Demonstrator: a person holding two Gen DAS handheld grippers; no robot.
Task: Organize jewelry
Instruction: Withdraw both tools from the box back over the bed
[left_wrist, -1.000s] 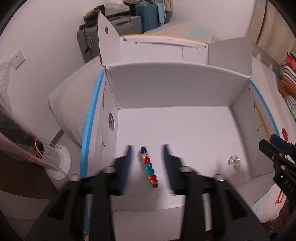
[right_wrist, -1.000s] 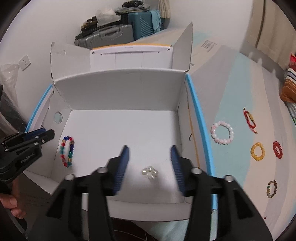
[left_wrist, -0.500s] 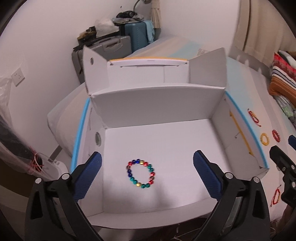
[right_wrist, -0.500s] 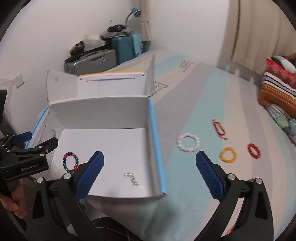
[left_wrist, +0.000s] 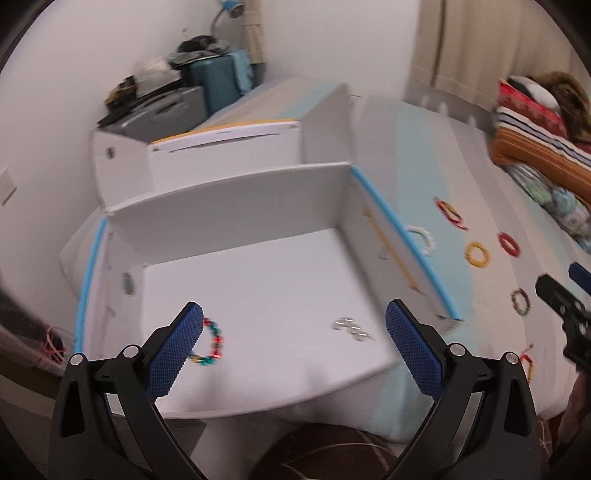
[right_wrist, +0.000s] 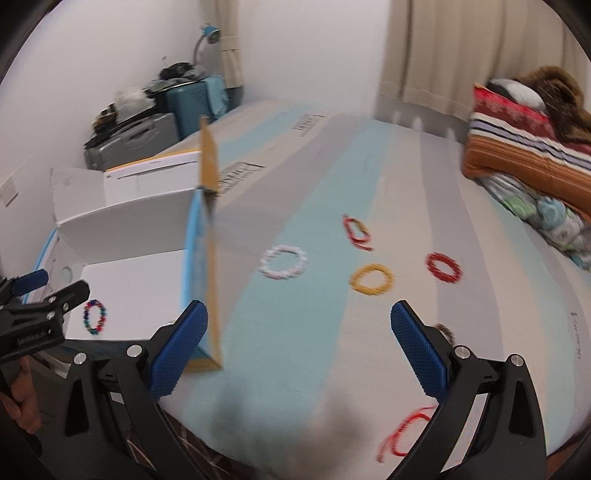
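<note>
box (left_wrist: 236, 206) white, blue-edged; bracelets: multicoloured (right_wrist: 94, 316), white (right_wrist: 283, 262), yellow (right_wrist: 372, 279), red (right_wrist: 443, 266); bedcover (right_wrist: 369, 177) grey and pale-blue striped.

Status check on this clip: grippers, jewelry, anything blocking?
Left gripper and right gripper both open, empty. Multicolored bracelet and clear piece lie in the white box; white bracelet and yellow bracelet on the bed. Nothing blocking.
</note>
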